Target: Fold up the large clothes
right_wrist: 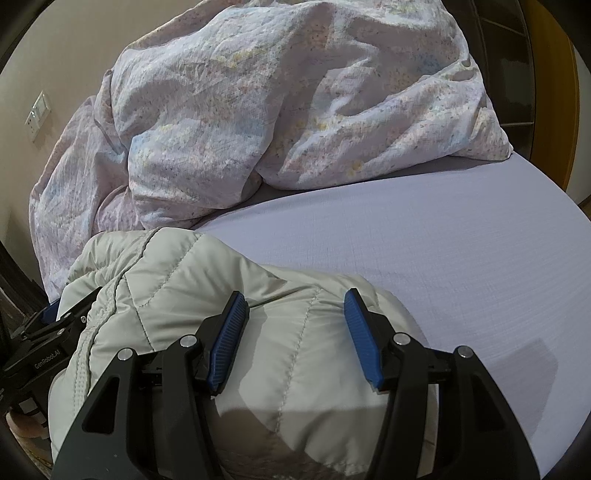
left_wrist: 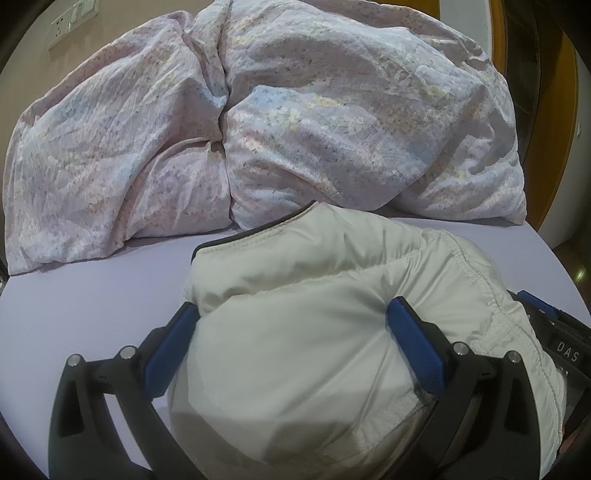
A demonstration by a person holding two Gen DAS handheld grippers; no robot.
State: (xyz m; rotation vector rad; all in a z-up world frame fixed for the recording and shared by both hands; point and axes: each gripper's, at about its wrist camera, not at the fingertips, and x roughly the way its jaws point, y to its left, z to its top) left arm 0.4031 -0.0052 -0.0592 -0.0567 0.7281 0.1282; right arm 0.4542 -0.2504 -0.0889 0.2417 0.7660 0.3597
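A pale cream quilted jacket (left_wrist: pixel 314 295) lies bunched on the lilac bed sheet (left_wrist: pixel 92 295); it also shows in the right wrist view (right_wrist: pixel 192 280). My left gripper (left_wrist: pixel 291 314) is open, its blue-padded fingers (left_wrist: pixel 173 343) spread wide on either side of a puffy fold of the jacket. My right gripper (right_wrist: pixel 295 306) is open too, its fingers (right_wrist: pixel 229 332) over another part of the jacket, pads apart and not pinching cloth. The right gripper's body shows at the right edge of the left wrist view (left_wrist: pixel 554 332).
A crumpled floral duvet (left_wrist: pixel 258 129) is heaped along the back of the bed, also in the right wrist view (right_wrist: pixel 277 103). The bare sheet (right_wrist: pixel 443 258) stretches to the right. A wall with sockets (left_wrist: pixel 70 22) is at left, wooden furniture (left_wrist: pixel 546 110) at right.
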